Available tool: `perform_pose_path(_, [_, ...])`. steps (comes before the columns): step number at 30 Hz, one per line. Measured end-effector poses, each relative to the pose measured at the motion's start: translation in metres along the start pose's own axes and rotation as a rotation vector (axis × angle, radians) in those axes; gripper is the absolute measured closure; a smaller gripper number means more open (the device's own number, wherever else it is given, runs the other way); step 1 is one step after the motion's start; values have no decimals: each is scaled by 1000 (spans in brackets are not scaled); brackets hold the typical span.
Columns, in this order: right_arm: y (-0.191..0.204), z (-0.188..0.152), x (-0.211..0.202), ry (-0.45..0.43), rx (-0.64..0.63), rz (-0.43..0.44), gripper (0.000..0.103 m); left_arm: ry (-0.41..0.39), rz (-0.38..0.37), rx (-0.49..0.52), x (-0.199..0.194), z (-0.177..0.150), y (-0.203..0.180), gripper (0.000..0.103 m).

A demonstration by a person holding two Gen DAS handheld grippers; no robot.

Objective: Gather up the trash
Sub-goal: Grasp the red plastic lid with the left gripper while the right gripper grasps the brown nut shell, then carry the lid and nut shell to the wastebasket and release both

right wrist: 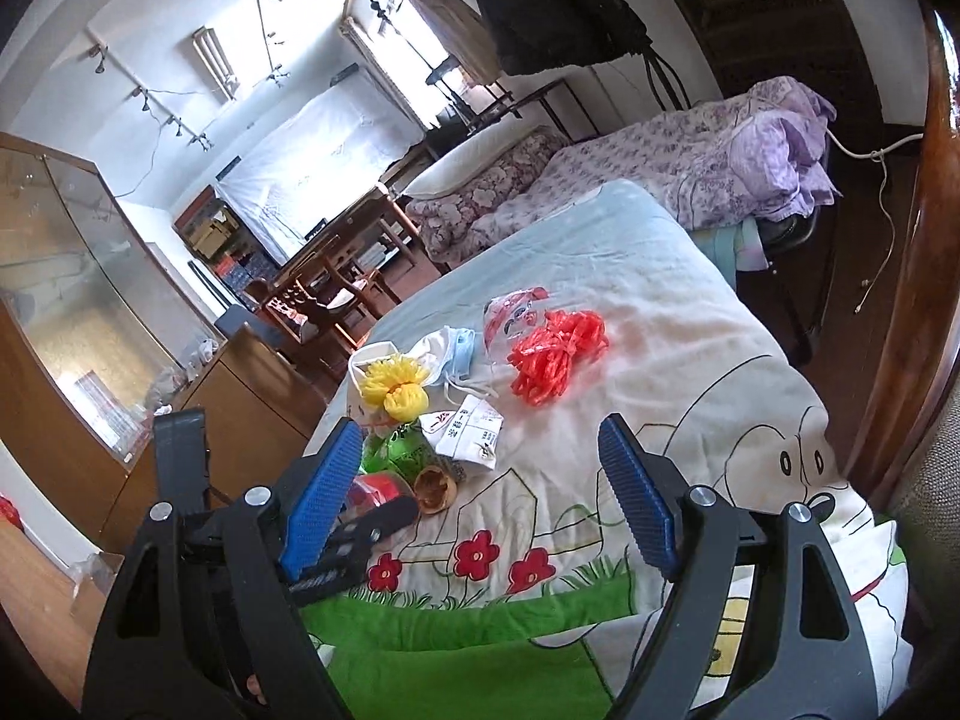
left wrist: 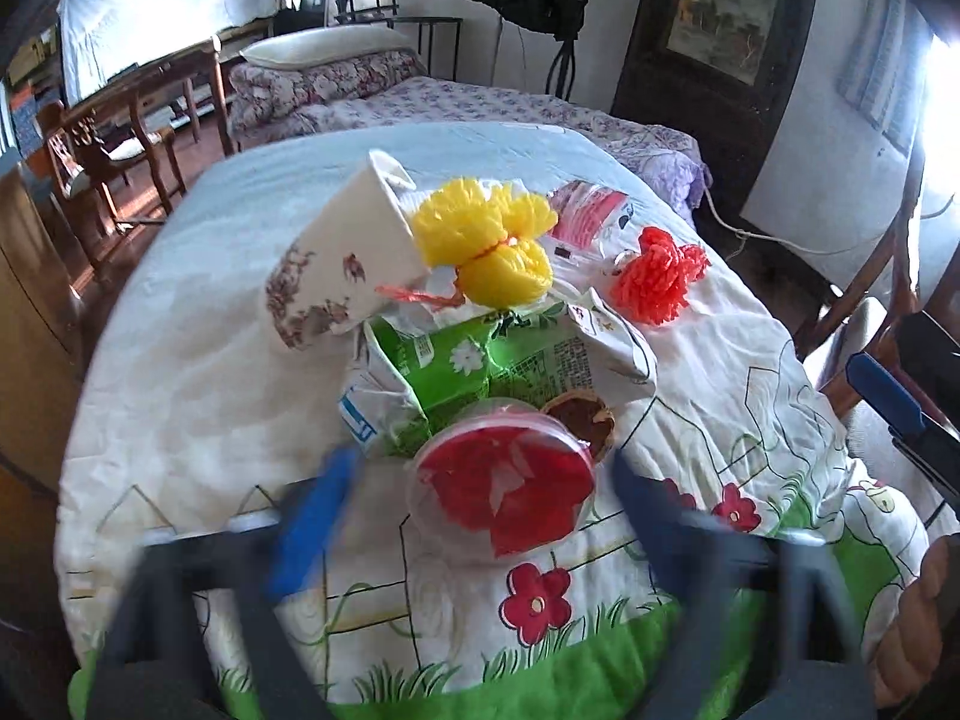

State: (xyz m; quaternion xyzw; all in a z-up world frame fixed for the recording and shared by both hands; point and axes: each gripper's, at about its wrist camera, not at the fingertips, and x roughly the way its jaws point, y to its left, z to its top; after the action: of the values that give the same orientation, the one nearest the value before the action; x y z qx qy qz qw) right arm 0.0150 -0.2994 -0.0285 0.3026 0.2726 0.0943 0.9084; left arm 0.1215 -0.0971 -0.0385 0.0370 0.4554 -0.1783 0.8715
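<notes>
- Two mesh bundles: one yellow mesh bundle (left wrist: 486, 249), one orange mesh bundle (left wrist: 657, 282).
- One red-lidded tub (left wrist: 504, 480), near, between left gripper (left wrist: 480, 516) jaws, spread, blurred.
- Right gripper (right wrist: 486, 504) jaws spread over the quilt (right wrist: 690, 360).
- One paper cup (left wrist: 342, 258), tipped, left.

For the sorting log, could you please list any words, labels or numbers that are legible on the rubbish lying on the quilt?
Nothing reads clearly enough to quote.
Green snack wrapper: block of small print, too blurred to read.
White paper packet: red and dark printed characters, too small to read.
White-and-blue wrapper: blue printed mark, not legible.
Red-and-white plastic bag: printed graphics only, no readable text.
Patterned paper cup: floral pattern, no words.
</notes>
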Motion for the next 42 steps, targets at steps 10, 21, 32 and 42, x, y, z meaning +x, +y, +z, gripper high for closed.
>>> perform_pose_path(10, [4, 0, 4, 24, -28, -12, 24, -136, 11, -89, -65, -11, 48, 47])
perform_pose_path(21, [44, -21, 32, 159, -275, -77, 31, -223, 101, -203, -95, -15, 90, 46])
perform_pose_path(32, [65, -36, 99, 335, -329, -159, 39, -243, 55, -220, -98, -22, 91, 46])
perform_pose_path(42, [69, -35, 85, 261, -339, -120, 69, -262, 35, -232, -102, -24, 91, 46])
